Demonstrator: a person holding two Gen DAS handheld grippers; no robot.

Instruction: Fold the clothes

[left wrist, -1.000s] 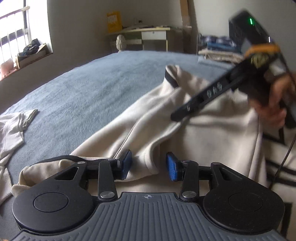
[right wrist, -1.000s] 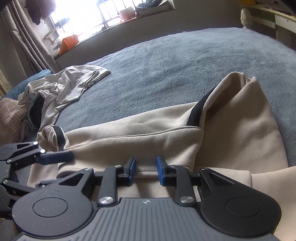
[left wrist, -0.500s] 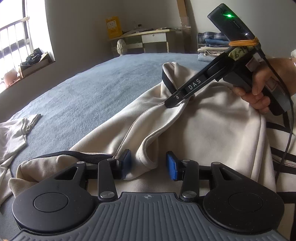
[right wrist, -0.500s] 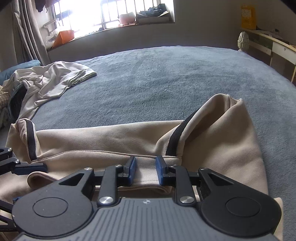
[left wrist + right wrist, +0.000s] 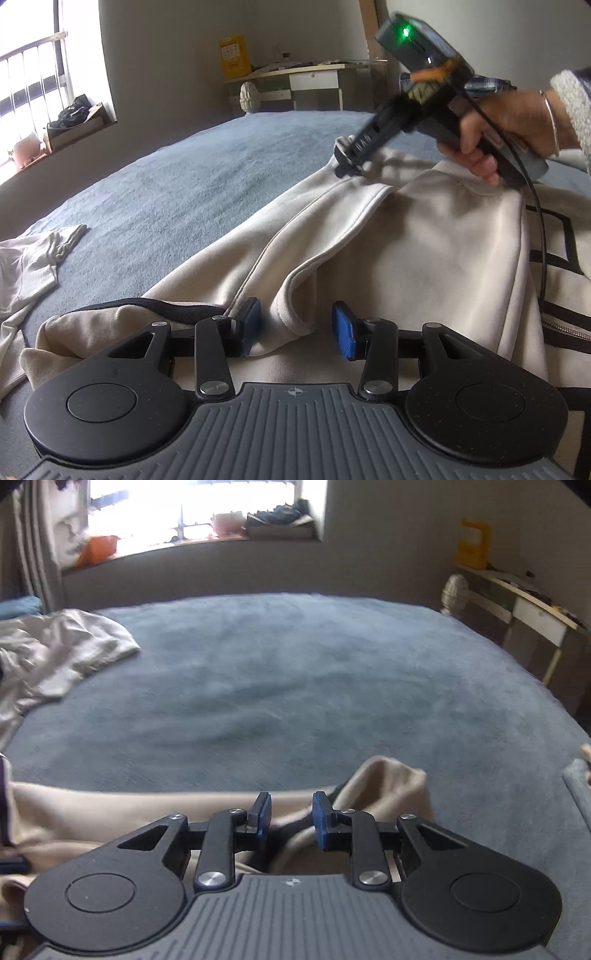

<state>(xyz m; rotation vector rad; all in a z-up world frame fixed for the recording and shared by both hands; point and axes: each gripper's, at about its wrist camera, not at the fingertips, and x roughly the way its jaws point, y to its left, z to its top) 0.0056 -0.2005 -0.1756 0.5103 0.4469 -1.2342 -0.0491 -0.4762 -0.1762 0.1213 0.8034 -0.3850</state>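
Left wrist view: the left tool (image 5: 295, 328) has its blue pads spread, with a rolled hem of the beige garment (image 5: 406, 251) lying between them; the left pad touches the cloth, the right pad stands clear of it, so nothing is pinched. The garment stretches across the blue bed (image 5: 177, 192), a dark band along its near edge. Farther off, a hand (image 5: 491, 133) holds the right tool (image 5: 345, 164) at the garment's far end; white letters on its finger look like "DAS", though they are blurred. A green light glows on its housing. A yellow sign (image 5: 233, 55) on the wall bears print too small to read.

Right wrist view: the right tool (image 5: 291, 819) has its pads close together with a fold of the beige garment (image 5: 384, 786) bunched between them; whether they press on it I cannot tell. A pale crumpled cloth (image 5: 62, 646) lies on the bed at left.
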